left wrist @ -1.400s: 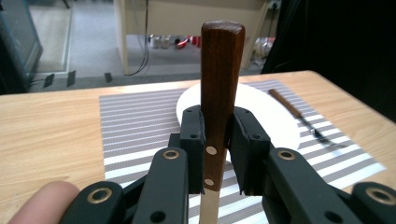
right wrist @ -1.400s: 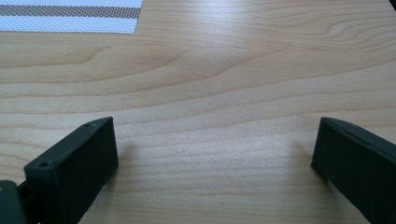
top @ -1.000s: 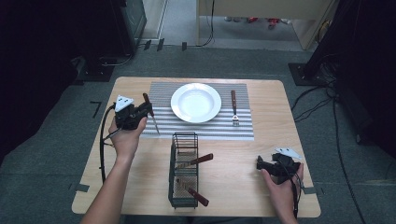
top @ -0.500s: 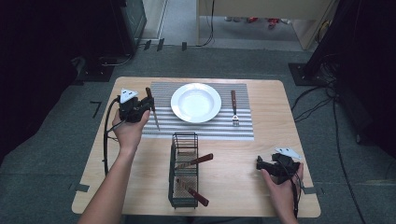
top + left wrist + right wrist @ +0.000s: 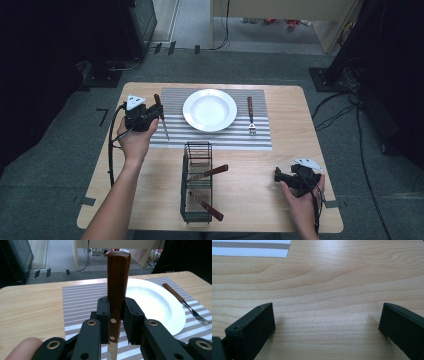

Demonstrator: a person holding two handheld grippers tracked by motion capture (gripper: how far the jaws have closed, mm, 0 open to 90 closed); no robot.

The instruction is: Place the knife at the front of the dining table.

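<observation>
Nearest the person, the right gripper (image 5: 296,176) rests low on the pale wooden table (image 5: 300,135) with its jaws spread wide and nothing between them, seemingly parked while the other hand works; beside it stands the dark wire cutlery basket (image 5: 197,180), two wooden-handled utensils (image 5: 209,172) poking out at angles, their working ends hidden inside the mesh, so what they are is unclear; farther on, the left gripper (image 5: 117,315) is clamped across the brown riveted wooden handle of a knife (image 5: 117,285), blade pointing down at the grey-and-white striped placemat (image 5: 172,131), apparently for laying left of the round white plate (image 5: 210,109); the blade tip is cut off in the left gripper view; a wooden-handled fork (image 5: 250,115) lies right of the plate.
</observation>
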